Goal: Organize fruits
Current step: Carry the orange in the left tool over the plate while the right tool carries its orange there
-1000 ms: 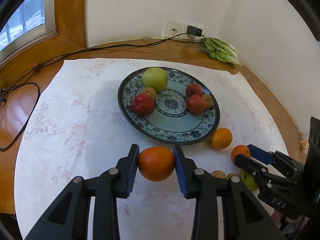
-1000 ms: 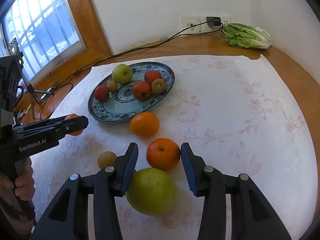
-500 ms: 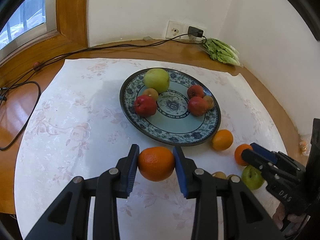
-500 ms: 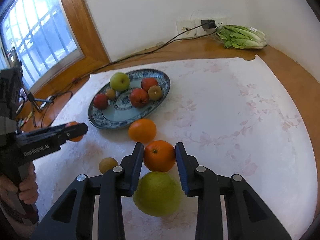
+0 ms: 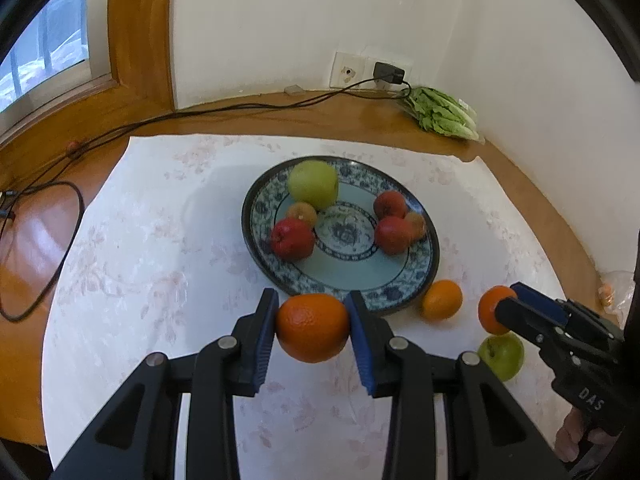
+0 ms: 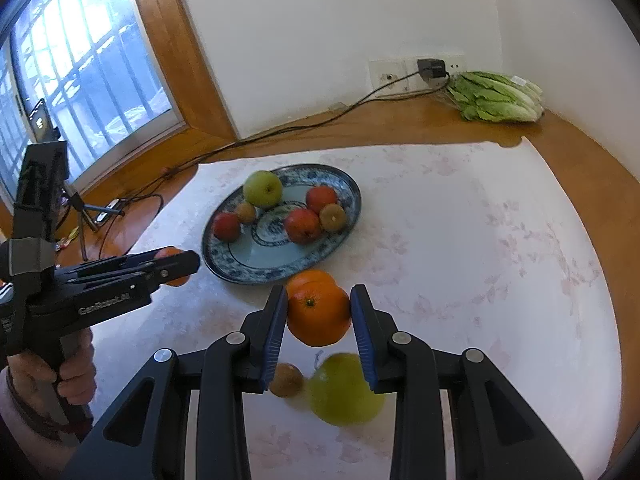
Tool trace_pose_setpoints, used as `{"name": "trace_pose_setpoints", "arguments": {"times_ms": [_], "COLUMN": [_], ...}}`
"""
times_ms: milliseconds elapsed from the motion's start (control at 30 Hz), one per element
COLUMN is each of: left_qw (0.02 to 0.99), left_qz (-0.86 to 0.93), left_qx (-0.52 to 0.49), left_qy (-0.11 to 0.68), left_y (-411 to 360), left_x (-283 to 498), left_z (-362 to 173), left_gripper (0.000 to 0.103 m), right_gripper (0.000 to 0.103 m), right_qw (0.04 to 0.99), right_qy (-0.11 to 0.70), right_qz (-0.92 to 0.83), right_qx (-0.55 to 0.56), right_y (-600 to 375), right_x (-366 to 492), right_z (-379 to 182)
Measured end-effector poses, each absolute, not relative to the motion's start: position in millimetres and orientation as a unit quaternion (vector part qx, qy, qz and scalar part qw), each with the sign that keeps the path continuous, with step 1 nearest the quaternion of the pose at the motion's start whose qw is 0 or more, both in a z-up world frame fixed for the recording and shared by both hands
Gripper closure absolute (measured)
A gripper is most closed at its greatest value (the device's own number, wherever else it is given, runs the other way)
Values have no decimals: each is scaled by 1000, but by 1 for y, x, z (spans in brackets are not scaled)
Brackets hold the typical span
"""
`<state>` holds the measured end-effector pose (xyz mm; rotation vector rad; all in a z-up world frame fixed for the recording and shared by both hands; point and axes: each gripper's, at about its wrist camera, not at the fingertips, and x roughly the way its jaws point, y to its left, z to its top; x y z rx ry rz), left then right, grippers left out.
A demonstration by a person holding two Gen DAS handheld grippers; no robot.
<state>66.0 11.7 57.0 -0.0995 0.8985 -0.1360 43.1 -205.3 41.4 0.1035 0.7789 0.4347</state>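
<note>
Blue pads of the left gripper point(image 5: 313, 330) press on both sides of a large orange point(image 5: 313, 327), gripped just short of the near rim of the blue-and-white plate point(image 5: 400, 288). The right gripper point(image 6: 319, 320) is clamped on a second orange point(image 6: 319, 315), held above the tablecloth point(image 6: 460, 240); a third orange point(image 6: 310, 276) lies just behind it, near the plate's rim. Under and behind the right gripper's pads, a green apple point(image 6: 344, 390) and a small brown fruit point(image 6: 286, 380) rest on the cloth, the apple blurred.

On the plate sit another green apple point(image 5: 313, 184), three red apples point(image 5: 293, 239) and two small brown fruits, gathered toward its far and side edges, with the centre bare. A hand point(image 6: 76, 368) grips the left gripper's handle at the left of the right wrist view. A bunch of lettuce point(image 6: 496, 98) lies in the far corner by the wall socket point(image 6: 390, 76).

A second ago the right gripper's jaws stood apart around its orange; they have since closed onto it, and the fruit now sits clear of the cloth, with the green apple lower in view. The left gripper's hold on its orange looks the same, the plate somewhat closer.
</note>
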Motion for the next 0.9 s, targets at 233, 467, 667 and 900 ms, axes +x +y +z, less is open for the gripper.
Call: {"name": "trace_pose_setpoints", "arguments": {"times_ms": [233, 467, 667, 900], "left_qw": [895, 894, 894, 893], "left_qz": [-74, -76, -81, -84], "left_qx": [-40, -24, -29, -35], "left_qy": [438, 441, 440, 440], "left_y": [8, 6, 8, 10], "left_x": [85, 100, 108, 115], "left_z": [52, 42, 36, 30], "left_gripper": [66, 67, 67, 66], "right_gripper": [70, 70, 70, 70], "right_qw": [902, 899, 896, 895], "right_qy": [367, 371, 376, 382], "right_qz": [223, 233, 235, 228], "right_qx": [31, 26, 22, 23], "right_y": [-189, -171, -160, -158], "right_x": [51, 71, 86, 96], "right_z": [54, 50, 39, 28]}}
